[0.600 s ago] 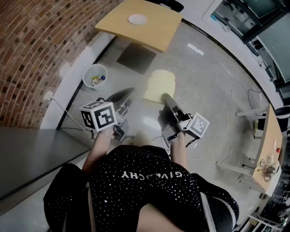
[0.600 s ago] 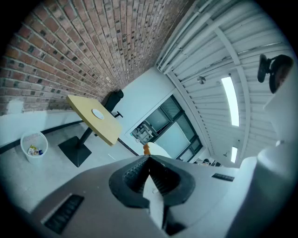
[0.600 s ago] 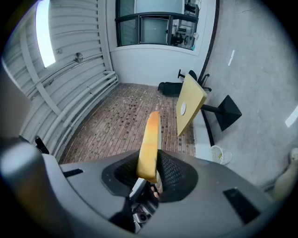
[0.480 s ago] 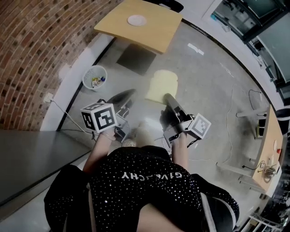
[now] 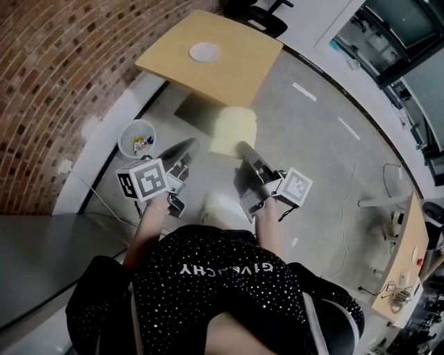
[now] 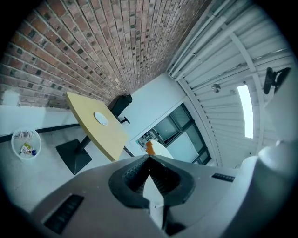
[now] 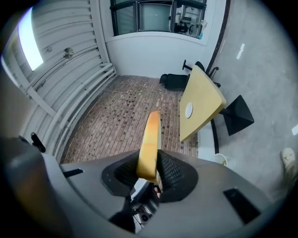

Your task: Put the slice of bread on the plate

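Observation:
A pale yellow slice of bread (image 5: 232, 130) stands on edge in my right gripper (image 5: 244, 148), which is shut on its lower edge. In the right gripper view the bread (image 7: 150, 139) rises upright from between the jaws. The white plate (image 5: 205, 50) lies on a light wooden table (image 5: 236, 59) ahead; it also shows as the plate (image 7: 188, 110) in the right gripper view and the plate (image 6: 100, 118) in the left gripper view. My left gripper (image 5: 186, 145) is held out level beside the right one, shut with nothing in it; its jaws (image 6: 149, 158) meet at the tips.
A white wire wastebasket (image 5: 137, 137) stands by the brick wall (image 5: 62, 76) at left. The table's dark square base (image 5: 198, 107) sits on the grey floor. A black chair (image 5: 260, 17) is behind the table. Another desk (image 5: 402, 256) and cables lie at far right.
The table and plate have come closer in the head view. Both grippers and the bread have shifted slightly left; the bread's top now reaches the table's near edge.

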Demonstrator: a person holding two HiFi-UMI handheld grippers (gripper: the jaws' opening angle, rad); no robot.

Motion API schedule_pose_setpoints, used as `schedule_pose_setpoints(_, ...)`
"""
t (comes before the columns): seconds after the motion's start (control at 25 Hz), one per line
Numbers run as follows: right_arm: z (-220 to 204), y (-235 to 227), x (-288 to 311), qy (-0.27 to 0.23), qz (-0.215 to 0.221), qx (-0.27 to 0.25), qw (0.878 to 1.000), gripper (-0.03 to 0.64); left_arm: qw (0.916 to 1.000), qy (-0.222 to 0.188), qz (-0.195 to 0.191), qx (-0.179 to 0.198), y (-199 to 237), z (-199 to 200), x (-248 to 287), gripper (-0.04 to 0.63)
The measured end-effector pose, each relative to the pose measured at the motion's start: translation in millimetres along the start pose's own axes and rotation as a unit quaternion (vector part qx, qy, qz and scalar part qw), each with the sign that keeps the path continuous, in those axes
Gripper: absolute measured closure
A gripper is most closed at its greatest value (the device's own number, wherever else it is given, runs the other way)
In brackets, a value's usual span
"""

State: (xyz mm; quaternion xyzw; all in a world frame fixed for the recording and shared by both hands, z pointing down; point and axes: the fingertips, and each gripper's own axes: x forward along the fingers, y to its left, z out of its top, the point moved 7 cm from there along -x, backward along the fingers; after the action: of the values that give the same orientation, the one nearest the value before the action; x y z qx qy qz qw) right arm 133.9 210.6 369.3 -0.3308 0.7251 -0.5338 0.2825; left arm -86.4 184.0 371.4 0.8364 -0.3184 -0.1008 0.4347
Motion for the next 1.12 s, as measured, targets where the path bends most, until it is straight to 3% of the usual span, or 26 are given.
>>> schedule_pose_setpoints(0.28,106,-23,46,0.041,0.015,-0.007,0.999,0.518,0.9994,-0.03,0.018,0.0,1,33,98,0.586)
schedule_pose_setpoints(0.72,124,-60,86,0.099,0.013,0.01,0.995,0.518,0.9974,-0.051,0.046,-0.022,36,39,131,0.586)
schedule_pose_setpoints(0.92,153,-69,119,0.12,0.004,-0.038,0.992,0.518,0.9968,-0.056,0.056,0.015,52,60,153,0.586)
schedule_pose_setpoints(1.12,182,-70,172,0.12,0.011,-0.077,0.99,0.518,0.9949,-0.066,0.072,0.027,80,97,172,0.586)
